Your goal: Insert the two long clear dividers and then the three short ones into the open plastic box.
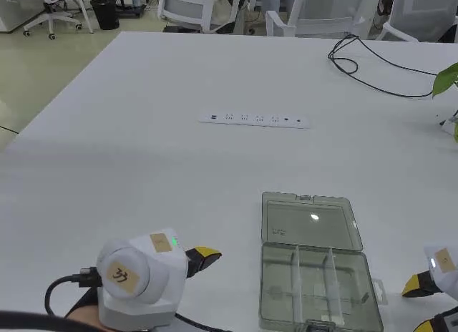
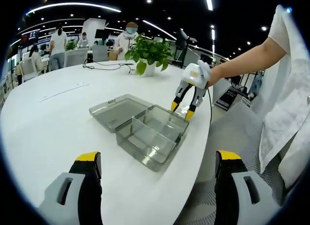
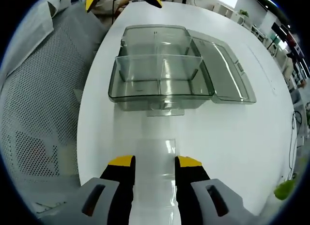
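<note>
The clear plastic box lies open near the table's front edge, its lid folded flat behind it. Two long clear dividers stand inside it. In the right gripper view the box lies just ahead. My right gripper is shut on a clear short divider, which pokes out flat between its fingertips. This gripper hovers right of the box, and shows beside it in the left gripper view. My left gripper stands wide open and empty, left of the box, low in the head view.
A white power strip lies mid-table and a black cable loops at the far right. A potted plant stands beyond the box. The table edge runs close beside the box. Chairs and people are at the back.
</note>
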`<state>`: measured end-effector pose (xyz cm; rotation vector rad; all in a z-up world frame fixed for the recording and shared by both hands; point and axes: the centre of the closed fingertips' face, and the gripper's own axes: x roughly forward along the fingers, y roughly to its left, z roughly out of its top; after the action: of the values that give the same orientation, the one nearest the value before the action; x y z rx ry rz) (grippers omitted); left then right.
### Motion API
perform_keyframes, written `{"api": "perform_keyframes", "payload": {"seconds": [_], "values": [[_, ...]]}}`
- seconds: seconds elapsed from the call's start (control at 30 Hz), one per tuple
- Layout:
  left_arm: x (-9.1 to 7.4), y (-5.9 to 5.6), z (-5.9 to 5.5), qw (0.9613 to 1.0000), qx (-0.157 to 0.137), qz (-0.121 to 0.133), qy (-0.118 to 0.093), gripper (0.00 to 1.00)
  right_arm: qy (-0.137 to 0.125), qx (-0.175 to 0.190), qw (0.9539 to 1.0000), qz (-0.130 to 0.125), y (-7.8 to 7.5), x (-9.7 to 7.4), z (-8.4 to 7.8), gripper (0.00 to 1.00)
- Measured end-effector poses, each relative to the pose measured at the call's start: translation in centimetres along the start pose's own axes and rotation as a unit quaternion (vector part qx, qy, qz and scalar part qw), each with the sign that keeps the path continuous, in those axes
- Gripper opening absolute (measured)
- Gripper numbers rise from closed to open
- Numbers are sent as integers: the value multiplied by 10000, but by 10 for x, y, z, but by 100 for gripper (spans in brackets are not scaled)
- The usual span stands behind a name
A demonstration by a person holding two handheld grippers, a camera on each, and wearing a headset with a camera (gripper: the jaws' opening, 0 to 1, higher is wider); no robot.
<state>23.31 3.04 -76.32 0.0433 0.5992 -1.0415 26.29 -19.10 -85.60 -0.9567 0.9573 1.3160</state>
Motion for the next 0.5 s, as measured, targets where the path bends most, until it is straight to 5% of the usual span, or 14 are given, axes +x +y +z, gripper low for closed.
{"api": "perform_keyframes", "payload": {"seconds": [0.3, 0.5], "values": [[-1, 0, 1, 10000, 8, 3, 4, 100, 37, -6, 10000, -88, 1, -2, 0, 33], [-2, -1, 4, 10000, 7, -3, 2, 99, -186, 119, 9992, -327, 0, -18, 7, 33]]}}
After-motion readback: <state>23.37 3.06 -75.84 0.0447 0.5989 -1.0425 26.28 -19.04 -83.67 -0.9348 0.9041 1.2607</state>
